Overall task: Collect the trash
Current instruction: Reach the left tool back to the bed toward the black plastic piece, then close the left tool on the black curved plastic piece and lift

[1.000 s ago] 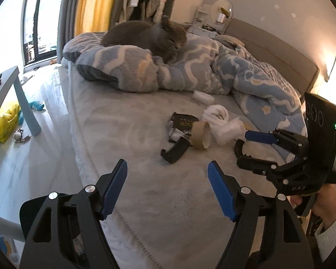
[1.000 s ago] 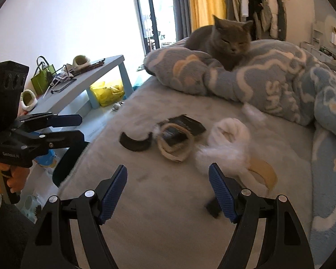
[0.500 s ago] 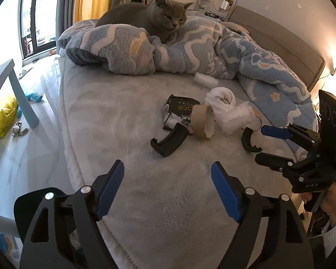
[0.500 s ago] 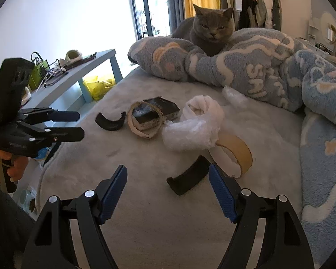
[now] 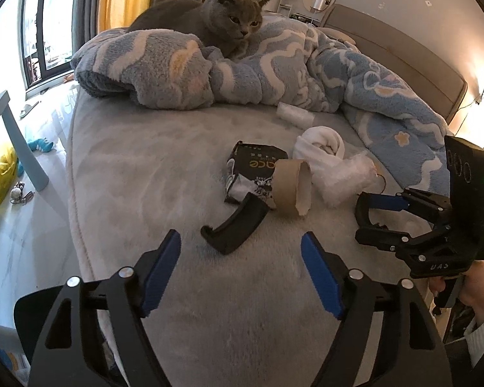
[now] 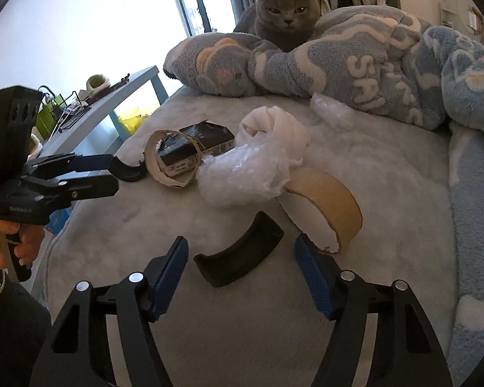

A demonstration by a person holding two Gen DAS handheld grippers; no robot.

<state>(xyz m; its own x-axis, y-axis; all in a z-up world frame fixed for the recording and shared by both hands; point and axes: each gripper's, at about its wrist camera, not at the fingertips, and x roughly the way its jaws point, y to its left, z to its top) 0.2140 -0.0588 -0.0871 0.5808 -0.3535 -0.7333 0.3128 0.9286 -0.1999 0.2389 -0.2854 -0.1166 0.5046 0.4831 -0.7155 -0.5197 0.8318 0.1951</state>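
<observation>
Apparently nothing is collected yet: all trash is seen lying on the bed (image 5: pixel 119 161). Left gripper (image 5: pixel 240 274) and right gripper (image 6: pixel 240 274), jaws just narrowed but empty, are each lined up w/ a black curved piece (image 5: pixel 234 224) (image 6: pixel 238 253). Cardboard rings, wrapper, plastic wad remain.
</observation>
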